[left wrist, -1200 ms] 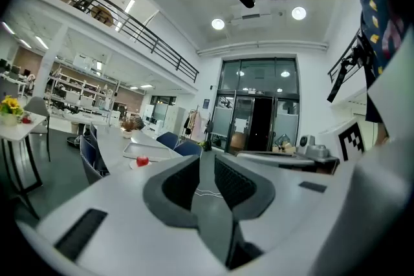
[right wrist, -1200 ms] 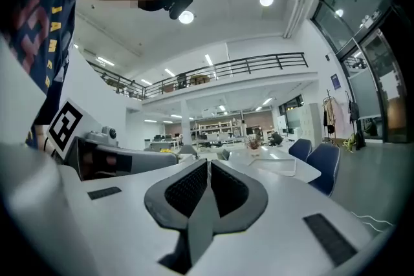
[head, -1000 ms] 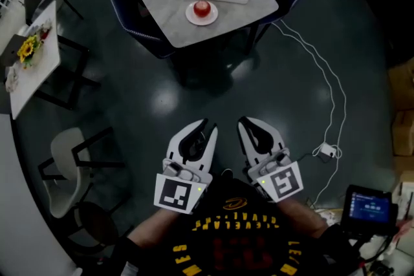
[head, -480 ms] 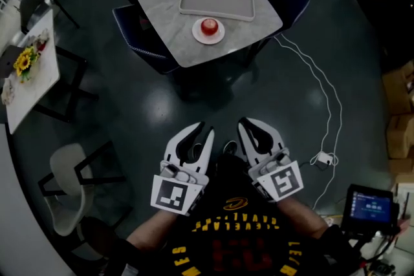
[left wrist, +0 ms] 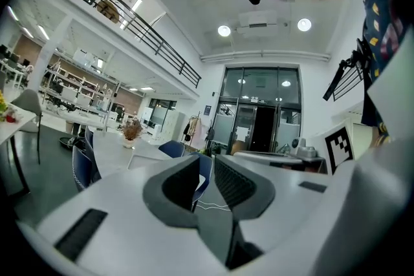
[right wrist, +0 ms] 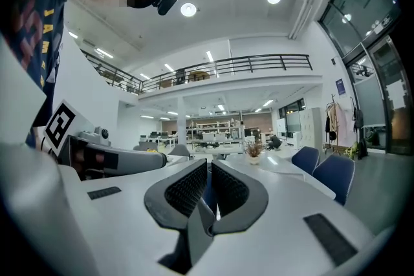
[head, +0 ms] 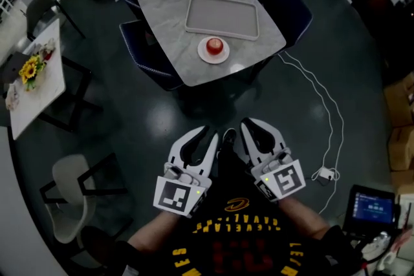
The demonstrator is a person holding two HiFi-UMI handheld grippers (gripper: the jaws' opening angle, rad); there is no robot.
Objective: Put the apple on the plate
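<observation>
Only the head view catches the round red apple (head: 215, 45): it's sitting on the small white plate (head: 206, 56) on the grey marble table (head: 168, 22), just beside a rectangular grey tray (head: 223, 17). The left gripper (head: 210, 136) and right gripper (head: 249, 128) hang well apart from it. Their own views show both pairs of jaws drawn together, nothing between.

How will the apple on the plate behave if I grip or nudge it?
The apple looks round and smooth, so a sideways nudge would probably roll it. The plate is only a little wider, so it might roll off onto the table. Its full shape suggests firmness; a centred squeeze should likely hold.
</observation>
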